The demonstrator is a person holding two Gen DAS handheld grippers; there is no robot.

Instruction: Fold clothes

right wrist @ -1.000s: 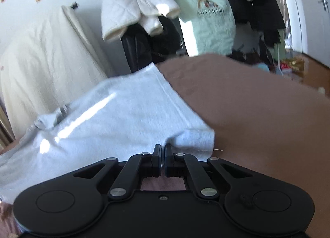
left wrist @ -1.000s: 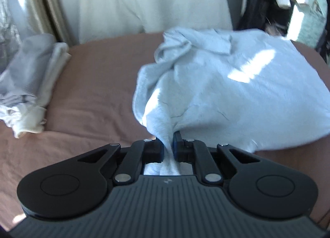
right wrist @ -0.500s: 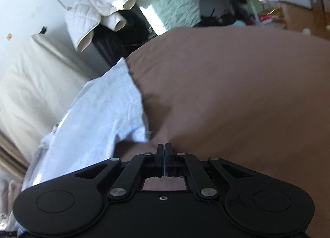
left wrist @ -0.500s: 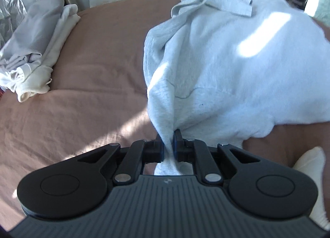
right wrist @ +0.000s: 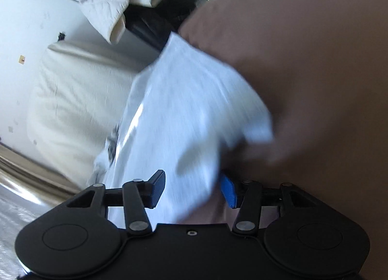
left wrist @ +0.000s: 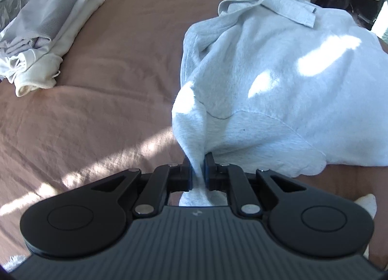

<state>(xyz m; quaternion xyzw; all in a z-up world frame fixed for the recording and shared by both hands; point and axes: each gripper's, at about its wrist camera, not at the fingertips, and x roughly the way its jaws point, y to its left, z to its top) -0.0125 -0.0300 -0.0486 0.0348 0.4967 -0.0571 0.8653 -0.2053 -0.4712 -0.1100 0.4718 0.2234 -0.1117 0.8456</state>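
A pale grey sweatshirt (left wrist: pixel 278 90) lies bunched on the brown bed cover (left wrist: pixel 109 90), its collar toward the far side. My left gripper (left wrist: pixel 198 170) is shut on a pinched fold of its near edge, low over the bed. In the blurred right wrist view the same sweatshirt (right wrist: pixel 189 115) runs away from my right gripper (right wrist: pixel 194 186). That gripper's jaws are opening; the cloth's edge lies between the spread fingers, and the pads stand clear of it.
A stack of folded grey and cream clothes (left wrist: pixel 46 37) sits at the bed's far left. A cream-covered shape (right wrist: pixel 80 100) and a hanging white quilted jacket (right wrist: pixel 114 1) stand beyond the bed. A white sock (left wrist: pixel 368 204) shows at the right edge.
The left gripper has sunk toward the bed with the sweatshirt's fold still pinched. The right gripper, shut before, has rolled, swung toward the sweatshirt and spread its jaws around the edge.
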